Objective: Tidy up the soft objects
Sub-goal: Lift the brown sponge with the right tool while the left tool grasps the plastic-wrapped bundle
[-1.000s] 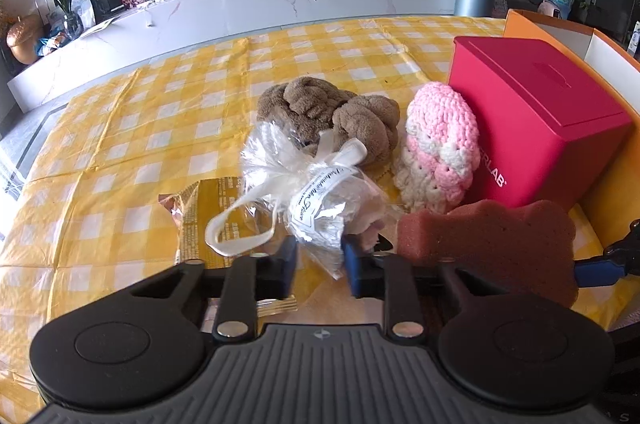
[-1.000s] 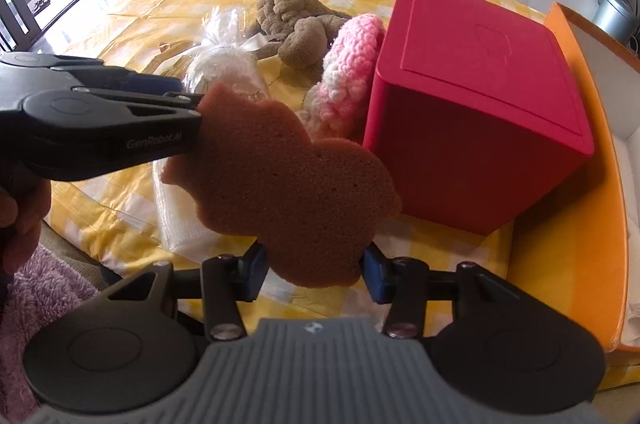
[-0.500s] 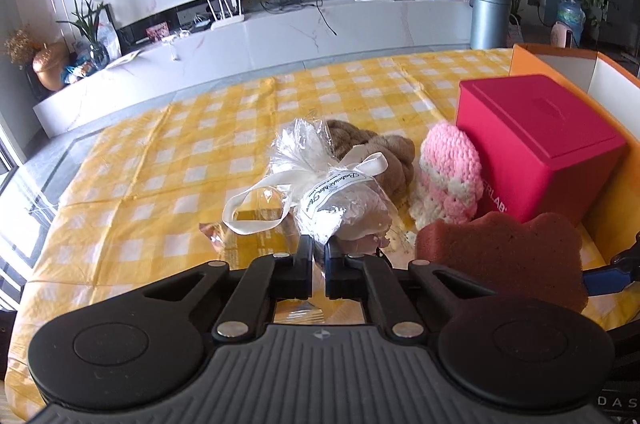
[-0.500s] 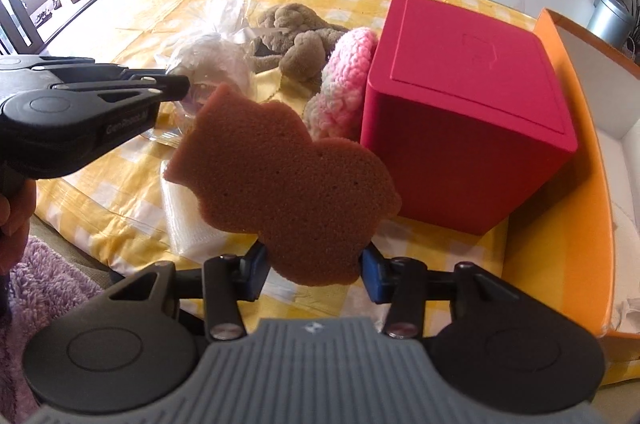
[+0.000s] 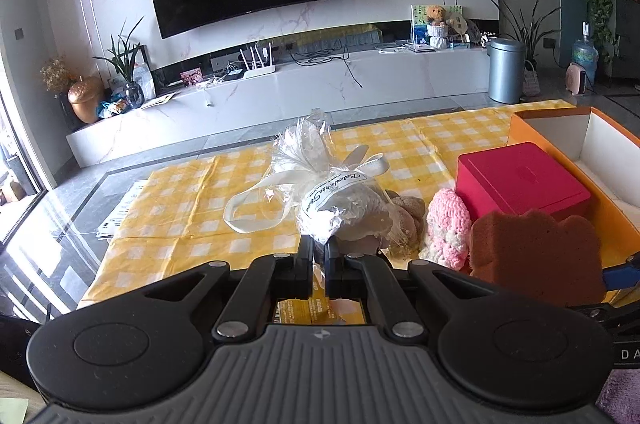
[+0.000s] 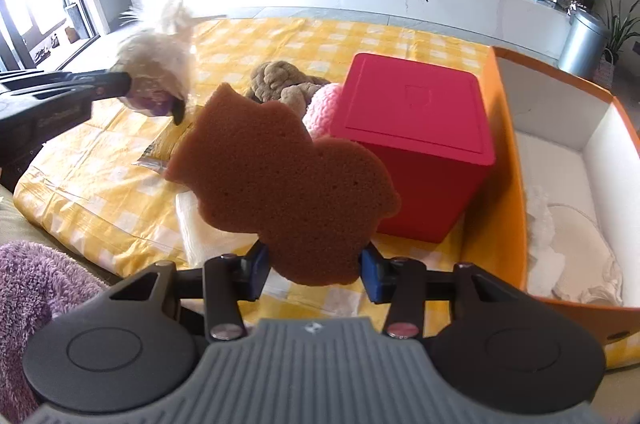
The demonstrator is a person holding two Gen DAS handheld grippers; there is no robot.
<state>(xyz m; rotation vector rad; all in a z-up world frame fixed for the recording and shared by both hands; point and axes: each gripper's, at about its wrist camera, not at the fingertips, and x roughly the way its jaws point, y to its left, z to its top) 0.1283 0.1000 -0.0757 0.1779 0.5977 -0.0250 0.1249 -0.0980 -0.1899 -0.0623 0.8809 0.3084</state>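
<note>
My left jaws (image 5: pixel 319 258) have closed on the bag (image 5: pixel 340 208) and raised it off the desk (image 5: pixel 192 200). My right jaws (image 6: pixel 314 270) pinch the sponge (image 6: pixel 280 180) above the desk, beside the red box (image 6: pixel 416 140).

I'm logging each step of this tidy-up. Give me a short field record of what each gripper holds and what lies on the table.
left gripper: shut on the cellophane bag, lifted off the table
right gripper: shut on the brown sponge, held in the air
on tablecloth: brown plush, pink knit, red box
orange box: open, right of the red box, white contents
</note>
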